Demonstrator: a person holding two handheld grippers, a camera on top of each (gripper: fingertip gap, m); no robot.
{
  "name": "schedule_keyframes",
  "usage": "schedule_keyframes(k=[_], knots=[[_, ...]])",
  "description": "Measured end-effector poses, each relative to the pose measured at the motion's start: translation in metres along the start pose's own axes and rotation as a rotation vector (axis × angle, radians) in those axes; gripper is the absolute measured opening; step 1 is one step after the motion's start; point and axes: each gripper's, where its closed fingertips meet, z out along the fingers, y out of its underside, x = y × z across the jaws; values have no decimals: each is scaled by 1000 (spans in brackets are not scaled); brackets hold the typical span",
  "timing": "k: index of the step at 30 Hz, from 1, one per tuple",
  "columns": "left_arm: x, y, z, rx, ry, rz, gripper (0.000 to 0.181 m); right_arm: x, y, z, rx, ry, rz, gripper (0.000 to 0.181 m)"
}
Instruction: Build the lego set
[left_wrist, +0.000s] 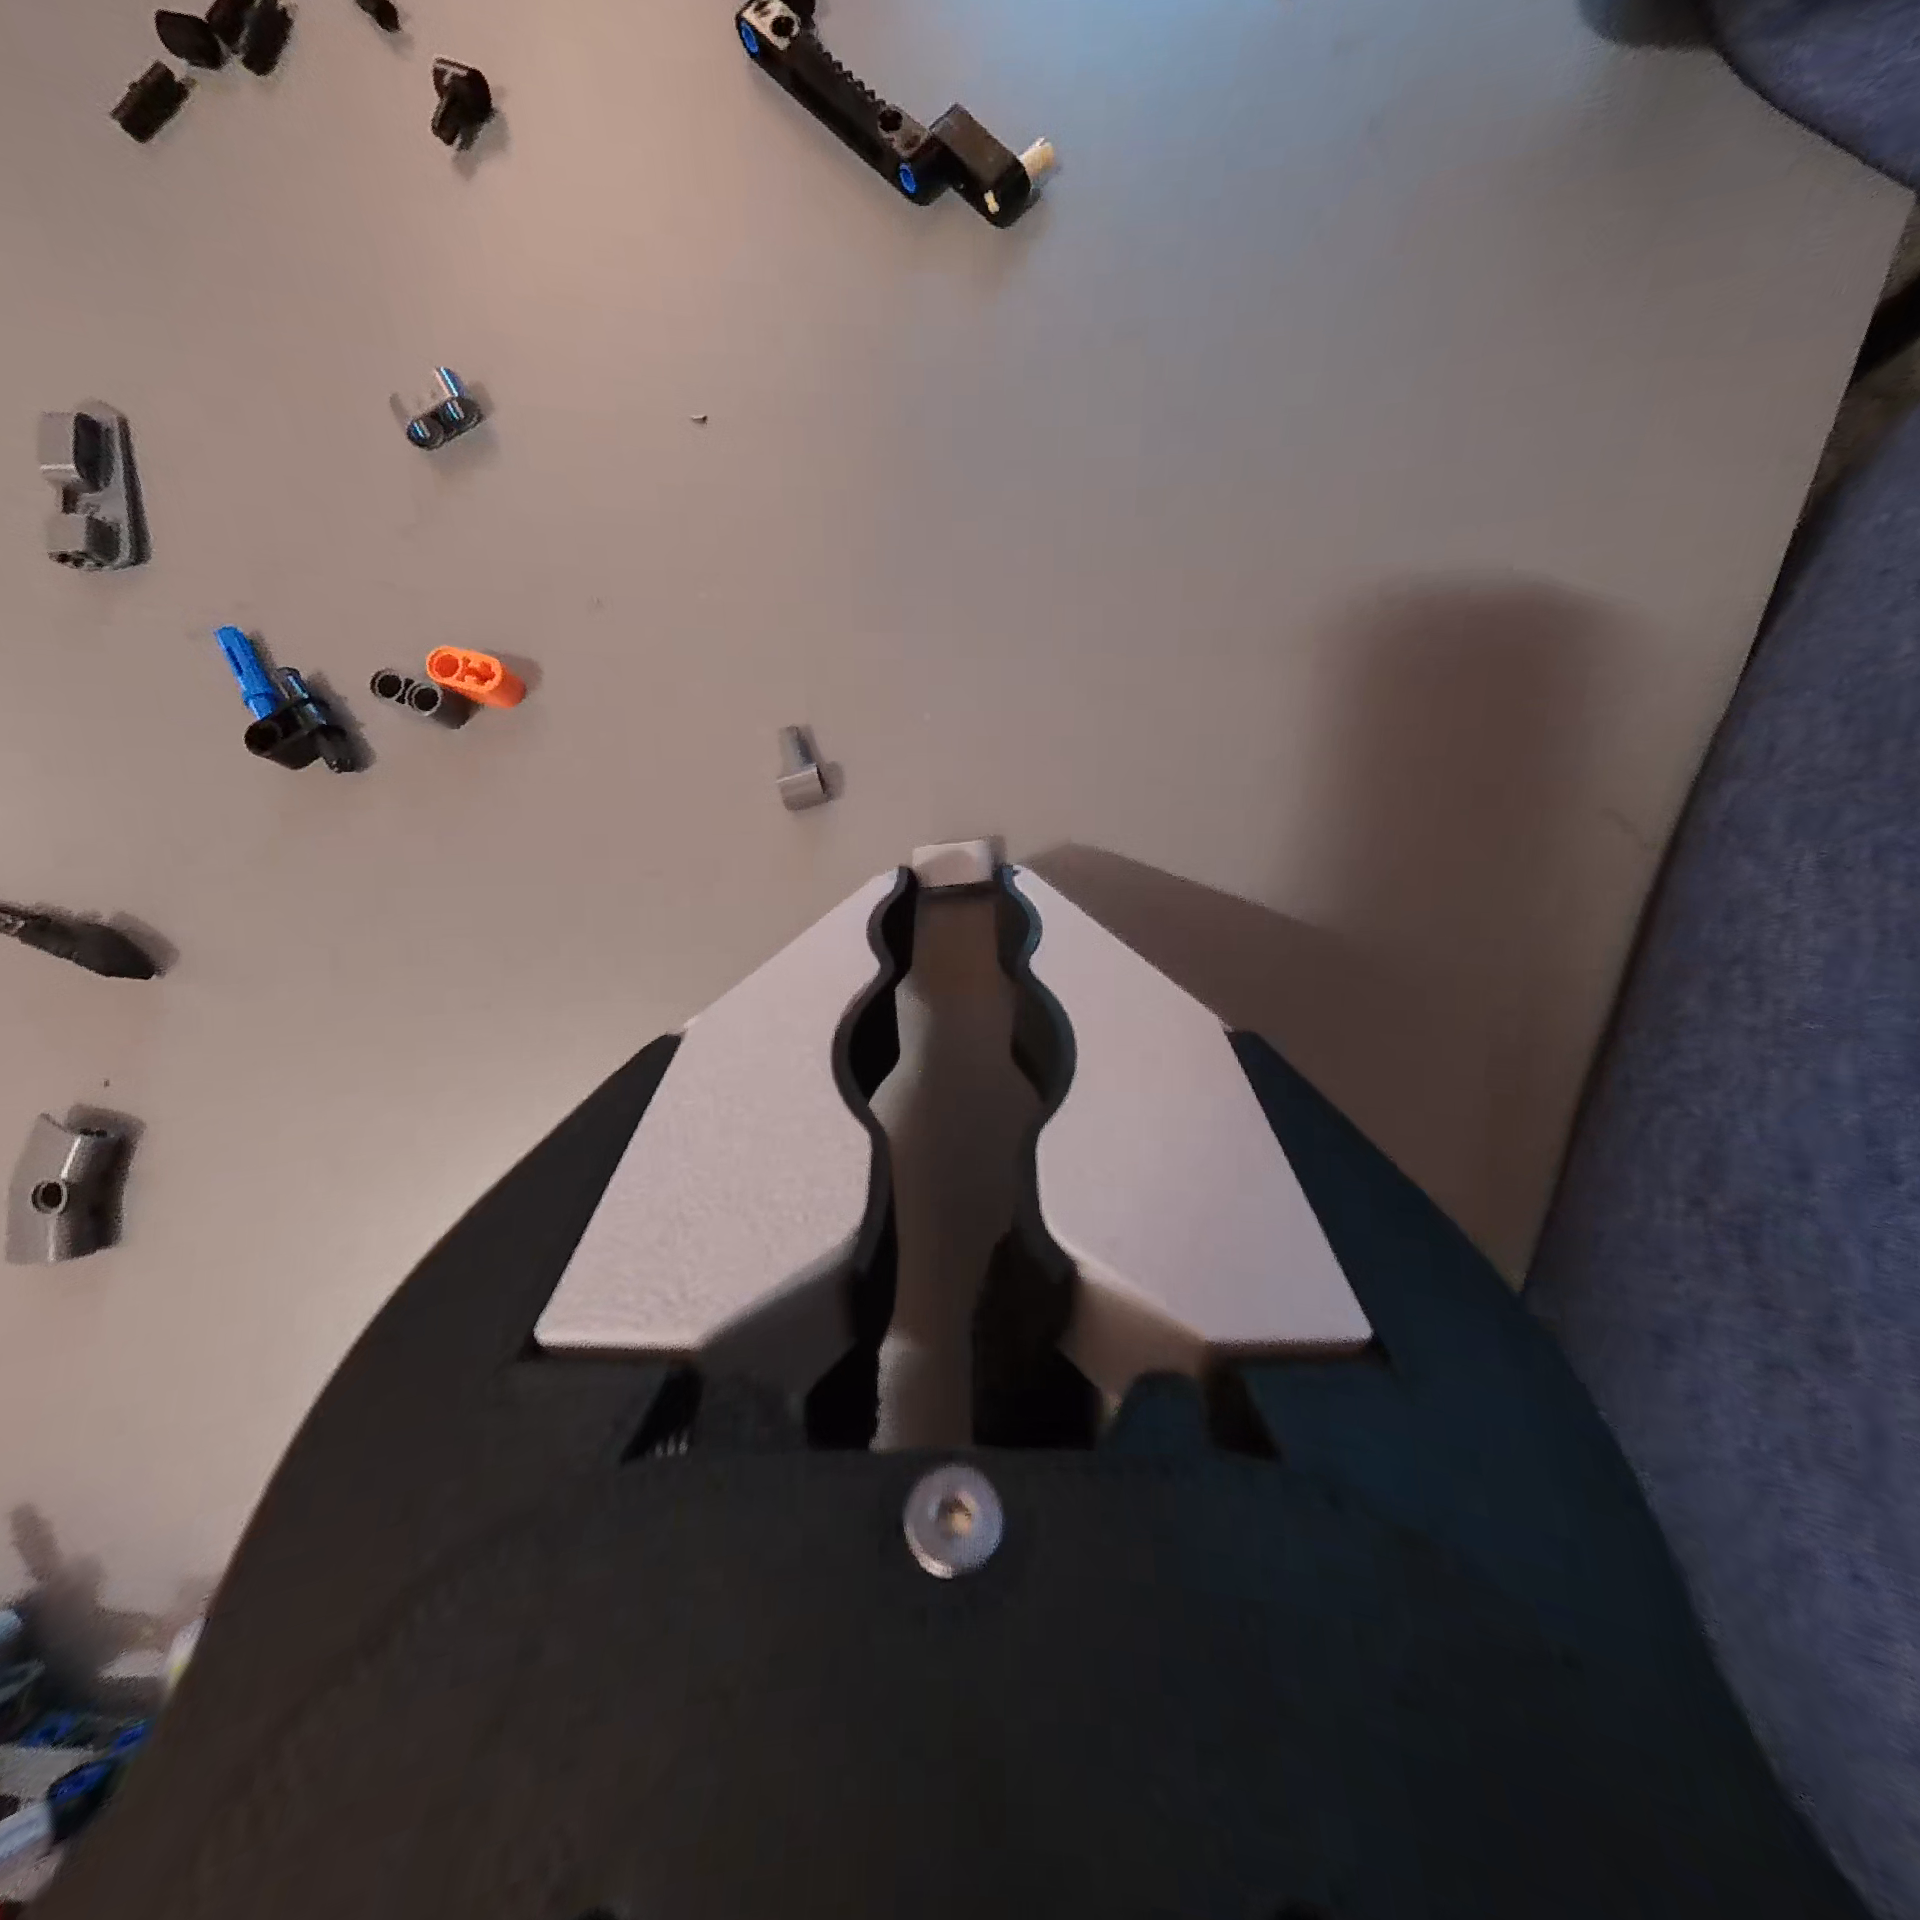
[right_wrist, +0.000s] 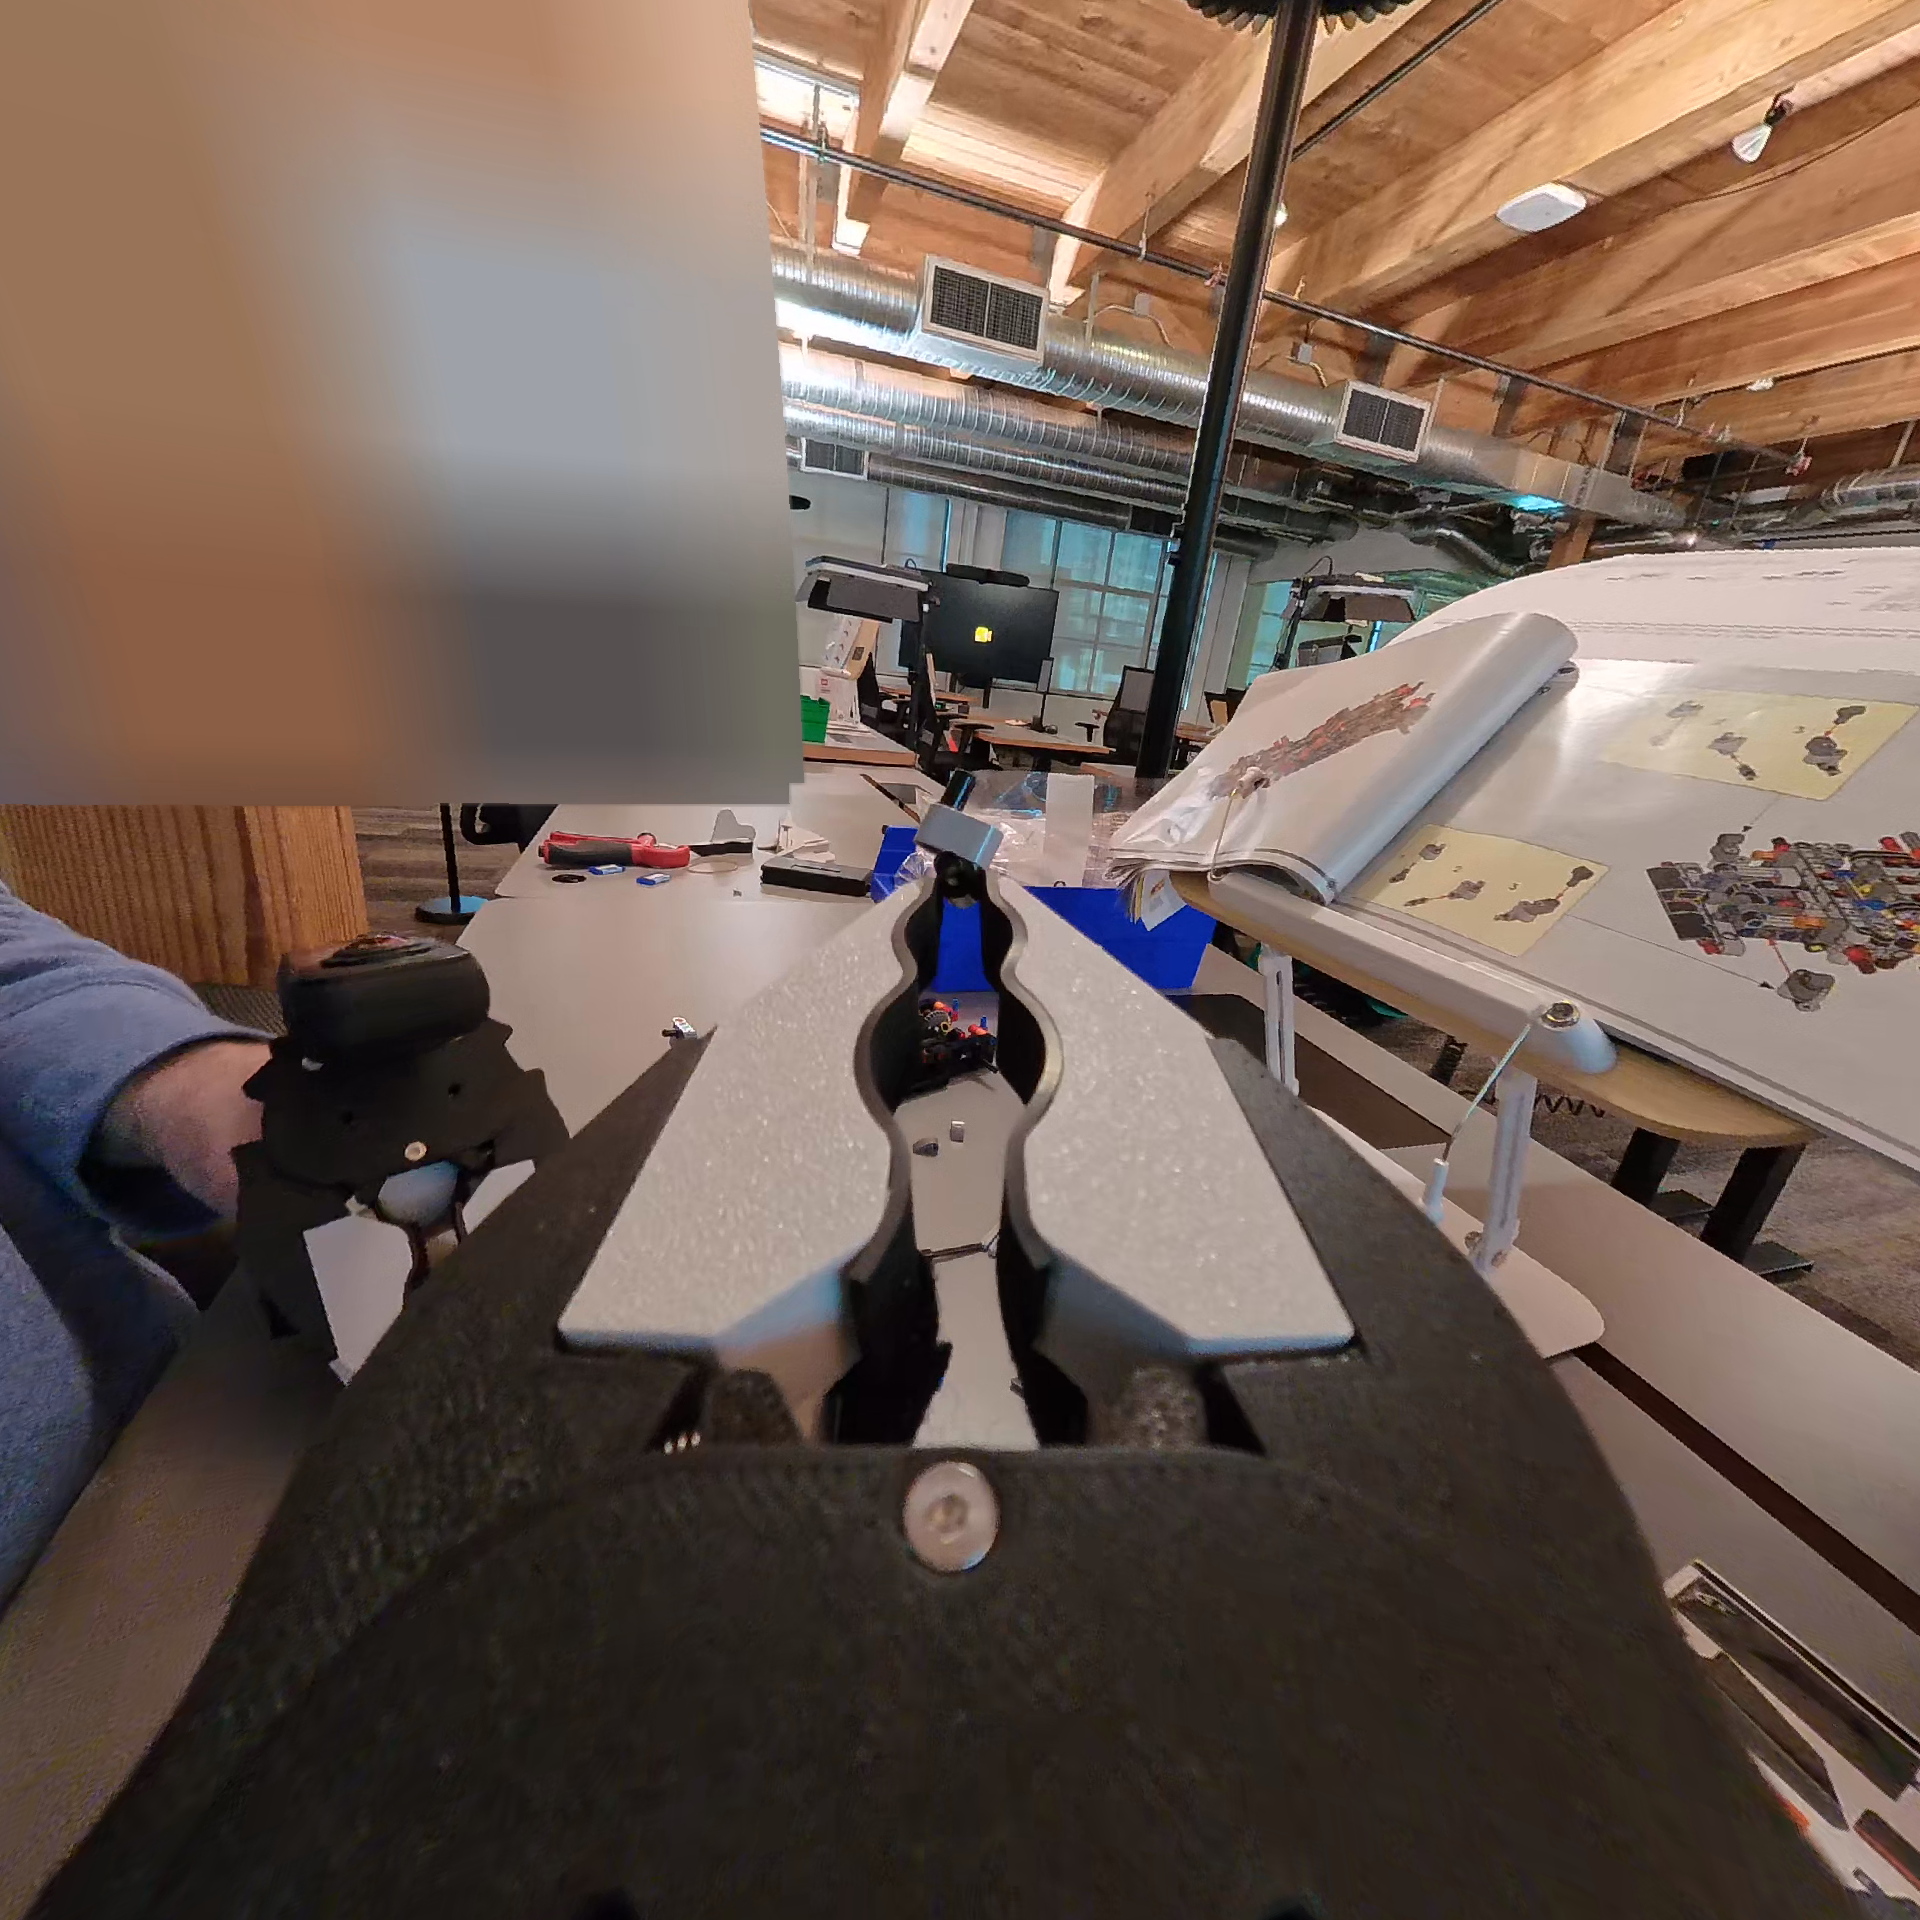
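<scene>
Pinching a small grey piece (left_wrist: 957, 864) at its very tips, the left gripper (left_wrist: 954, 878) points down at a pale table (left_wrist: 1143, 468) near the table's edge. The jaws are closed on the piece, which is lifted just above the surface.

Past the tips lies another small grey piece (left_wrist: 805, 771). Farther out, loose parts are scattered well apart: an orange connector (left_wrist: 476, 676) touching a dark one, a blue pin in a black joint (left_wrist: 278, 707), several grey panels (left_wrist: 91, 488), and a long black beam assembly (left_wrist: 896, 120) with blue pins near the far side.

The right gripper (right_wrist: 957, 883) is raised and tilted up toward the room. Its jaws are clamped on a small sub-assembly: a grey round-ended piece (right_wrist: 961, 831) on a black stem. Through the gap between its fingers, a cluster of black and red parts sits on the table. To the right, an open instruction book (right_wrist: 1558, 790) rests on a slanted stand. At left, the person's blue sleeve (right_wrist: 62, 1039) and hand hold the left gripper.

Judging by the many separate parts, the build looks to be at an early or middle stage: only small sub-assemblies are joined, and most joining is still to do. The two held pieces probably go together next.
</scene>
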Motion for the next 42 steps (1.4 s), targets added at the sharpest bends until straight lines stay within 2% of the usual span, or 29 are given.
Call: schedule_keyframes(k=[3,8,12,16,21,28,37,42], knots=[[-9,-5,-7,6,-10,33,23,1,1,-1,-4,3,-2,4],[-47,-49,-22,95,-53,61,26,4,1,-5,-10,10,-6,4],[-79,-75,4,52,-88,163,24,7,0,-9,-9,18,-11,4],[-96,-84,31,7,-61,317,20,10,0,-12,-11,23,-11,4],[-107,-75,52,-95,-48,530,16,11,-2,-16,-5,23,-8,3],[-111,-71,63,-129,0,613,6,14,1,-16,-7,26,3,3],[-109,-72,64,-160,85,594,6,15,3,-16,-11,25,11,3],[-106,-67,62,-264,230,497,0,16,3,-17,-7,24,19,4]])
